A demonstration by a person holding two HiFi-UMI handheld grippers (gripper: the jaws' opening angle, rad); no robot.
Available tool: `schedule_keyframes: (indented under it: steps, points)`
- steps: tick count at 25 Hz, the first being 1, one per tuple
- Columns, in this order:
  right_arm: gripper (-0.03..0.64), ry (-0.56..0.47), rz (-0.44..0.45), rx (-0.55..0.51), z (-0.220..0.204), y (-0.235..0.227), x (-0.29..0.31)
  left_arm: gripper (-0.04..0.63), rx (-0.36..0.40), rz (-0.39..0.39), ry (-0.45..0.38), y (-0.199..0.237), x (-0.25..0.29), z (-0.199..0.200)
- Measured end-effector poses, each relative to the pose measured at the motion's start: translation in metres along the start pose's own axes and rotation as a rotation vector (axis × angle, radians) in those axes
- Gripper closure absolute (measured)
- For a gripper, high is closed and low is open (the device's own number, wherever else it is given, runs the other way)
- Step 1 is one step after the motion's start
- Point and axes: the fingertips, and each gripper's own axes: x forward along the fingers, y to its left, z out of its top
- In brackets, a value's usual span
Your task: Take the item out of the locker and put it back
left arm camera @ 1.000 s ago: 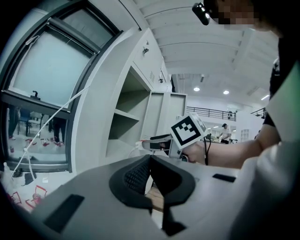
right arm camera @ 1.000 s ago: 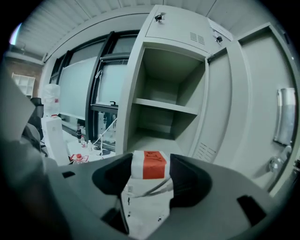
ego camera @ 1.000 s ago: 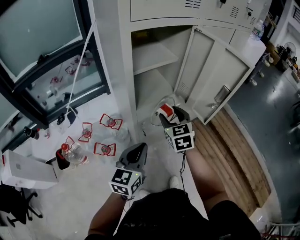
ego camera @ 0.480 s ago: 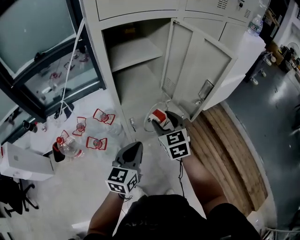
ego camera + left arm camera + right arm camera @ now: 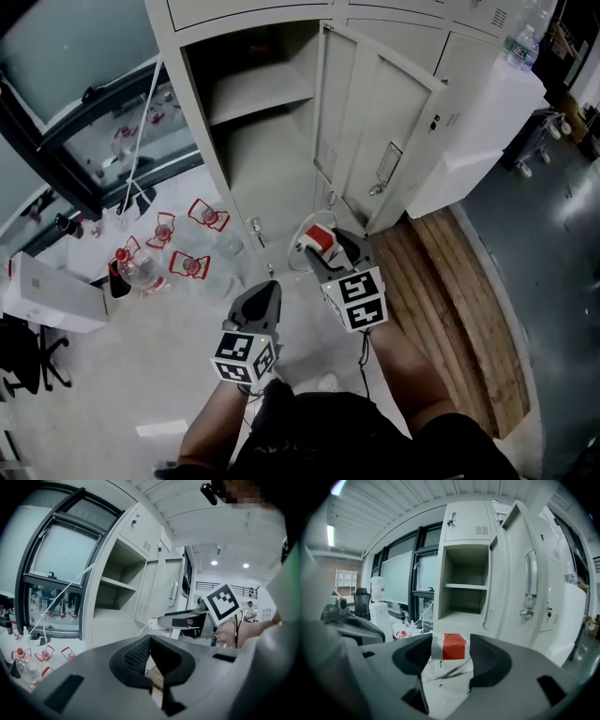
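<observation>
In the head view we see the red-labelled white packet (image 5: 319, 236) outside the open locker (image 5: 258, 159), just before its doorway. In the left gripper view our left gripper (image 5: 149, 641) has its jaws together, empty. In the right gripper view our right gripper (image 5: 451, 645) clamps the packet, jaws wide.

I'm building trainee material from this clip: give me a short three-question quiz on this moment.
1. True or false: the door of the locker stands open.
2. What does the right gripper hold? A) a bottle B) a white item with a red patch C) nothing
3. Fill in: the jaws of the left gripper are ___, with nothing between them.
Key: 1 true; 2 B; 3 together.
</observation>
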Motion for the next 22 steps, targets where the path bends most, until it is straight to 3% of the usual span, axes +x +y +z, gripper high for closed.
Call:
schedule_keyframes:
  steps: [8, 22]
  points:
    - [0.368, -0.021, 0.041, 0.002, -0.020, 0.004, -0.049, 0.591, -0.005, 0.041, -0.012, -0.039, -0.016, -0.013]
    - [0.368, -0.037, 0.053, -0.019, -0.039, 0.012, -0.118, 0.591, 0.006, 0.043, -0.036, -0.096, -0.040, -0.027]
